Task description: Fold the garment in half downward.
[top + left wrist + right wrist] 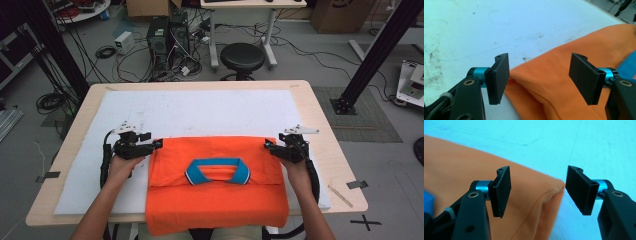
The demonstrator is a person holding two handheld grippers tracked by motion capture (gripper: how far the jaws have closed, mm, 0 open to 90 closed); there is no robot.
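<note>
Black jaws stand wide on the left claw [539, 77] and the right claw [537, 191], each straddling without gripping an upper corner of the folded orange shirt [215, 185], which lies at the counter's [320, 130] near edge, overhanging it.

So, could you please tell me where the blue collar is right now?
In the high view, the blue collar lies at the middle of the folded orange shirt, midway between the left claw and right claw.

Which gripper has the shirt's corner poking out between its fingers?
The right gripper: the orange shirt comes to a pointed folded corner in its gap. The left gripper straddles a rounded fold instead.
</note>
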